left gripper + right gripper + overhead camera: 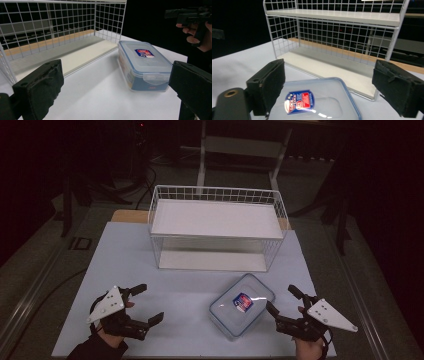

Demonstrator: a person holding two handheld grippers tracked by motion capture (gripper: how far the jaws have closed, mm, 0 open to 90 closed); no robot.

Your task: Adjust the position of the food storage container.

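Plastic container (241, 305), lidded and clear with a blue rim and a label on top, is laid flat on the white desk (170, 295), its long axis set diagonally from near-left to far-right. Just beyond it, a white wire rack (216, 227) is stood. The right tool (283, 305) is held wide beside its near-right end; the left tool (145, 304), jaws wide and empty, is kept well apart.
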